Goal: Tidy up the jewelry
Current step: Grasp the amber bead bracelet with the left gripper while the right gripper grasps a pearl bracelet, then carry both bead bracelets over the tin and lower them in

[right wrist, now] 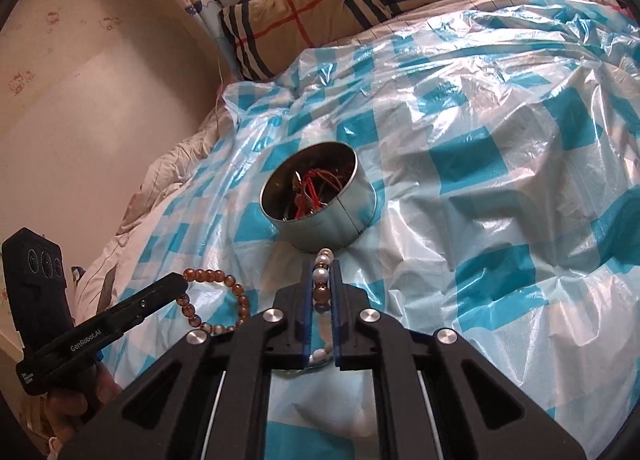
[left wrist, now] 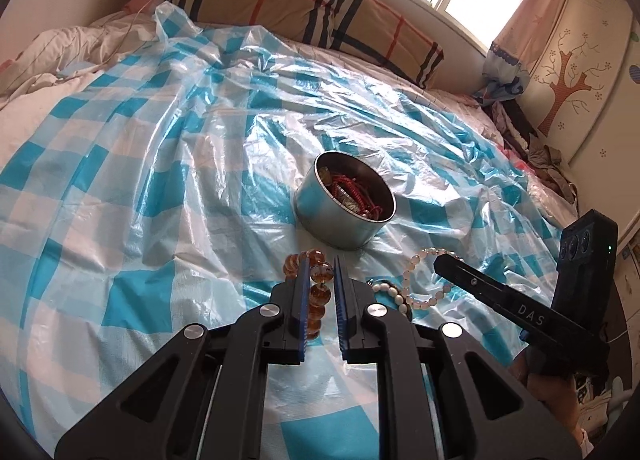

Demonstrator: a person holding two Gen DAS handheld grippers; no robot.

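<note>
Bedroom: my blue-checked plastic sheet point(left wrist: 160, 180) covers the bed. Left gripper point(left wrist: 320, 264) clamps the amber bracelet point(left wrist: 316, 292); right gripper point(right wrist: 322, 266) clamps the pale bracelet point(right wrist: 323, 276), both strands running toward the tin point(left wrist: 340, 216).

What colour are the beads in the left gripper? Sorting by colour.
Translucent amber-brown bracelet; clearest in the left wrist view.

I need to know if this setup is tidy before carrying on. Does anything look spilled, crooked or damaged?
Nothing is spilled or broken. The round tin sits slightly tilted on the crinkled plastic sheet, since the bed beneath is soft. The left gripper holds the amber bracelet; the right gripper holds the pale bracelet.
</note>
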